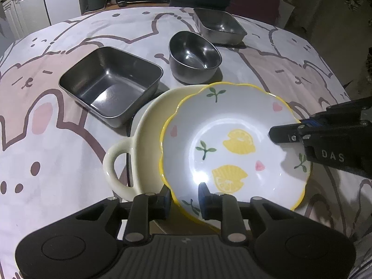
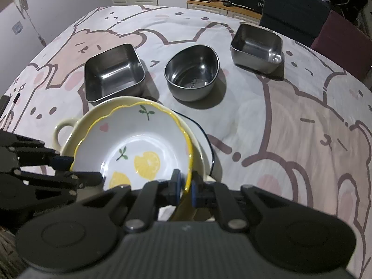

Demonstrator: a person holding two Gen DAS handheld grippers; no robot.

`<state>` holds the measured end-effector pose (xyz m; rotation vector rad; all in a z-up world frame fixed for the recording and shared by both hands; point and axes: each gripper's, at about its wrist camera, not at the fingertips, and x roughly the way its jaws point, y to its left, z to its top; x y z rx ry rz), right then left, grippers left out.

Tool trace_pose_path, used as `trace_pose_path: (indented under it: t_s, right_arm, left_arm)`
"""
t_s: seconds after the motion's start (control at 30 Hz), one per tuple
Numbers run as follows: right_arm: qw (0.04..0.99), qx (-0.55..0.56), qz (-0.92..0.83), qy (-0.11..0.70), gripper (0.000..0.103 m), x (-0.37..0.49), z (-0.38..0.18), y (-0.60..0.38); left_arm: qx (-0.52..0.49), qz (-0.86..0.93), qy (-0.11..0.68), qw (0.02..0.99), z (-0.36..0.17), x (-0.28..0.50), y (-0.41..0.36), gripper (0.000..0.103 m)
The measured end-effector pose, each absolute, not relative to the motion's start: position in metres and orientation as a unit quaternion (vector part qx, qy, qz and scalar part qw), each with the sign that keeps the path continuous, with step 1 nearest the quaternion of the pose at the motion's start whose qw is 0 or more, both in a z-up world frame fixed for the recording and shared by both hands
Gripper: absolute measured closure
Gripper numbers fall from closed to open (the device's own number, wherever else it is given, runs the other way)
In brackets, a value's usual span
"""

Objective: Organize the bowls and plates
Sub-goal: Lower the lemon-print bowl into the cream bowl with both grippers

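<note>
A white lemon-patterned bowl [image 1: 234,144] with a wavy yellow rim sat tilted inside a pale yellow handled dish [image 1: 139,144]. Behind stood two square steel tins [image 1: 111,81] [image 1: 219,24] and a round steel bowl [image 1: 194,57], all upright.

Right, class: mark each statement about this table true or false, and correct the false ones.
1. The lemon bowl sits inside the cream handled dish. True.
2. Four steel containers stand on the tablecloth. False: there are three.
3. The round steel bowl stands between the left square steel container and the right square steel container. True.
4. The right gripper holds a steel container. False: its jaws are closed on the lemon bowl's yellow rim.
5. The steel containers have food in them. False: all three are empty.
</note>
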<state>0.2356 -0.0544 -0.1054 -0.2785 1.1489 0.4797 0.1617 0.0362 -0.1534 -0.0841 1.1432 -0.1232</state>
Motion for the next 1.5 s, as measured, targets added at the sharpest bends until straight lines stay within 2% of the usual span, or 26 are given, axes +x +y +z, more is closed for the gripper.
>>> trace_pose_path:
  t_s: [0.67, 1.5]
  right_arm:
    - [0.802, -0.127, 0.226, 0.538, 0.093, 0.237, -0.106, -0.054]
    - [0.782, -0.061, 0.213, 0.583, 0.09, 0.252, -0.127, -0.05]
  left_arm:
    - [-0.076, -0.063, 0.539, 0.837, -0.14, 0.153, 0.051, 0.076]
    - [-0.085, -0.062, 0.52, 0.848, -0.122, 0.145, 0.06, 0.072]
